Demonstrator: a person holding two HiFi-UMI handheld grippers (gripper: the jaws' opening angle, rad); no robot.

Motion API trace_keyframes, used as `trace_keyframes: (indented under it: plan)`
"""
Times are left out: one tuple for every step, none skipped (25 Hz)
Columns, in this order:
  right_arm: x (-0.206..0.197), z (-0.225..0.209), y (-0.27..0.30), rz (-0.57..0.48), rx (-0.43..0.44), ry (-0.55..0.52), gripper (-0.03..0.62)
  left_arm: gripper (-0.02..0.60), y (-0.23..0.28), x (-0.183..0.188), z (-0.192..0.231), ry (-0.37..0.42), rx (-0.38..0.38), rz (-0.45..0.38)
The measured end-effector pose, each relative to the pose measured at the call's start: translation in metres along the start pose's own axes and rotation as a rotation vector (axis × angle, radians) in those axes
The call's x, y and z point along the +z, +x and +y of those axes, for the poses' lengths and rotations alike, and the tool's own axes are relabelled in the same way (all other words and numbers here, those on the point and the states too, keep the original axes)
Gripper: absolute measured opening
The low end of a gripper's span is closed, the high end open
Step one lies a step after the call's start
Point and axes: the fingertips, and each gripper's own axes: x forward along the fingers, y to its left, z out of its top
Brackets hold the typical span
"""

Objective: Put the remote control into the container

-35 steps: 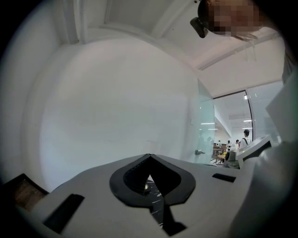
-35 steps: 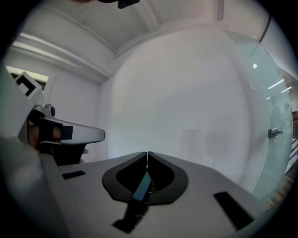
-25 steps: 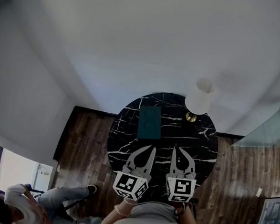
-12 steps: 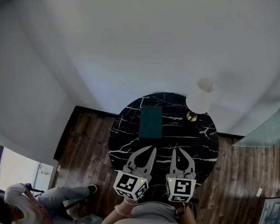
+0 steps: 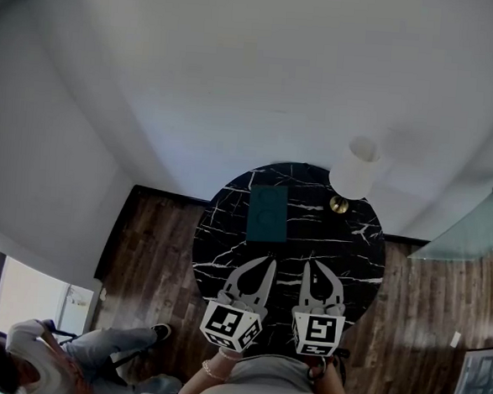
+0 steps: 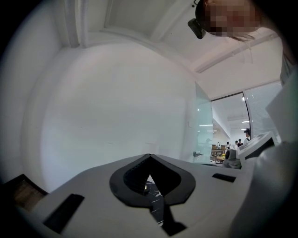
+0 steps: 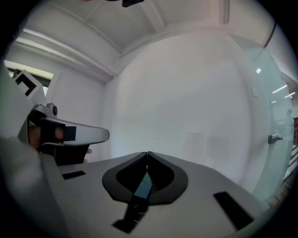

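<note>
Container [image 5: 267,213], teal, flat on the marble table [image 5: 220,242], contents unclear; left gripper [image 5: 268,261] and right gripper [image 5: 312,264] closed, empty

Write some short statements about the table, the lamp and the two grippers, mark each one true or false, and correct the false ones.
1. The table is round and black with white veins. True.
2. Both grippers are open. False: the left gripper and the right gripper are both shut, with nothing between their jaws.
3. A lamp with a white shade stands at the far right edge of the table. True.
4. The left gripper holds the dark green box. False: the box lies flat on the table beyond both grippers, and neither touches it.
</note>
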Motion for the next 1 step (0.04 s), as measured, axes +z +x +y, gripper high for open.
trace_keyframes:
  plan:
    - [0.0003,0.0009,-0.0004,-0.001,0.0,0.0,0.014,0.006,-0.0008,0.0001,0.0001,-0.002,-0.001,-0.001]
